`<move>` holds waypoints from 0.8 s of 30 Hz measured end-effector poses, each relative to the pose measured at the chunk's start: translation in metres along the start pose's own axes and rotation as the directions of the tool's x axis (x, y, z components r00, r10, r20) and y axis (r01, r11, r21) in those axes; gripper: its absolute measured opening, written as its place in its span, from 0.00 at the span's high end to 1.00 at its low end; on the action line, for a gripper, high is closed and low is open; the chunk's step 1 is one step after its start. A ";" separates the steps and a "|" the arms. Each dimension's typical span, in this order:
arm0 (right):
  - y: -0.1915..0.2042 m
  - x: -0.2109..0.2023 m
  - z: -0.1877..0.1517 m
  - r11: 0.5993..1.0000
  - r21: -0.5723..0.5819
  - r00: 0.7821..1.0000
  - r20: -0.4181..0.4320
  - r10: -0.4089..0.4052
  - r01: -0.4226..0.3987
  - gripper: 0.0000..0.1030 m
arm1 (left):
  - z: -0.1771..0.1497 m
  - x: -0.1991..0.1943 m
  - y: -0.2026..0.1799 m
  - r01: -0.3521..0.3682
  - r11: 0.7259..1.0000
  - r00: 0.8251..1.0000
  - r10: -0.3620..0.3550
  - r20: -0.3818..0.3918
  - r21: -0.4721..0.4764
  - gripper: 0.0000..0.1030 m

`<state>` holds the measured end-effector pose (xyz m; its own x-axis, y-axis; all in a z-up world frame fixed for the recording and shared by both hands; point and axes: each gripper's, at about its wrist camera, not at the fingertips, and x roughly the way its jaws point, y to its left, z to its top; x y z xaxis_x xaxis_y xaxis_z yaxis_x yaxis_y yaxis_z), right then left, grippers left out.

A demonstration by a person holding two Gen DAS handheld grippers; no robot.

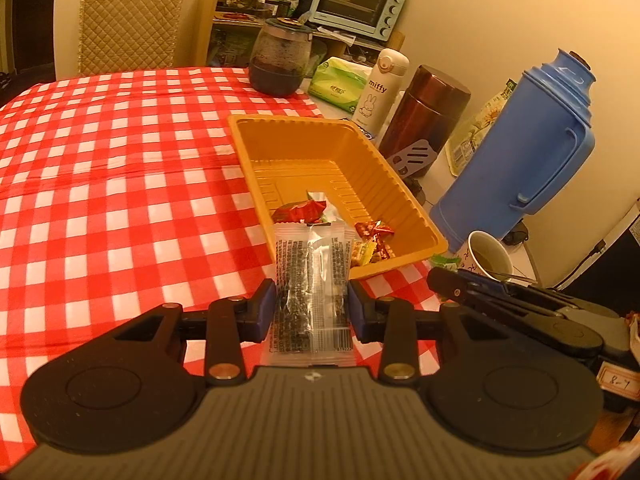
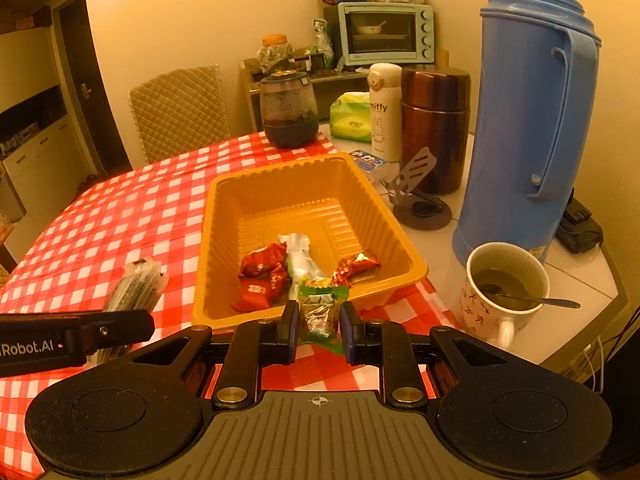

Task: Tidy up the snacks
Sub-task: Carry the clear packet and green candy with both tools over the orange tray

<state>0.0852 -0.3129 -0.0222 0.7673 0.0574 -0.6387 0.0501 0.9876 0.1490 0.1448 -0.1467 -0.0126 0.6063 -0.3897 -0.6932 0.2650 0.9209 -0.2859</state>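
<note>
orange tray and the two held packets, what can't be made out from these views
- Clear packet in the left tool, left wrist view: print too small to read, and its lower end is hidden behind the tool body.
- Green packet in the right tool, right wrist view: label crumpled and unreadable.
- Orange tray, left wrist view: the clear packet covers part of its near end.
- Red snacks, right wrist view: count unclear, they overlap.

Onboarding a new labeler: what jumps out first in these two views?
The orange tray on the red checked tablecloth, with red-wrapped snacks at its near end. Each gripper holds a snack short of the tray: left gripper a clear packet, right gripper a green-wrapped snack. A tall blue thermos stands right of the tray.
</note>
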 end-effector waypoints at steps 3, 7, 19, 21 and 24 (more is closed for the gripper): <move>-0.003 0.005 0.002 1.000 -0.002 1.000 -0.005 -0.004 0.004 0.79 | 0.005 0.008 -0.003 0.004 1.000 1.000 -0.004 -0.006 0.003 0.66; -0.009 0.014 0.006 1.000 -0.003 1.000 -0.009 -0.008 0.008 0.79 | 0.011 0.018 -0.006 0.007 1.000 1.000 -0.007 -0.007 0.007 0.66; -0.016 0.041 0.024 1.000 -0.019 1.000 -0.011 -0.006 0.006 0.79 | 0.035 0.046 -0.008 0.013 1.000 1.000 -0.013 -0.011 0.008 0.66; -0.016 0.047 0.029 1.000 -0.023 1.000 -0.011 -0.004 0.003 0.79 | 0.040 0.050 -0.006 0.010 1.000 1.000 -0.010 -0.010 0.008 0.66; -0.016 0.056 0.036 1.000 -0.028 1.000 -0.011 0.002 -0.003 0.79 | 0.049 0.059 -0.003 0.003 1.000 1.000 -0.003 -0.009 0.005 0.66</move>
<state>0.1505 -0.3302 -0.0334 0.7606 0.0614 -0.6463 0.0300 0.9911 0.1295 0.2168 -0.1732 -0.0205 0.5989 -0.3925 -0.6980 0.2704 0.9196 -0.2851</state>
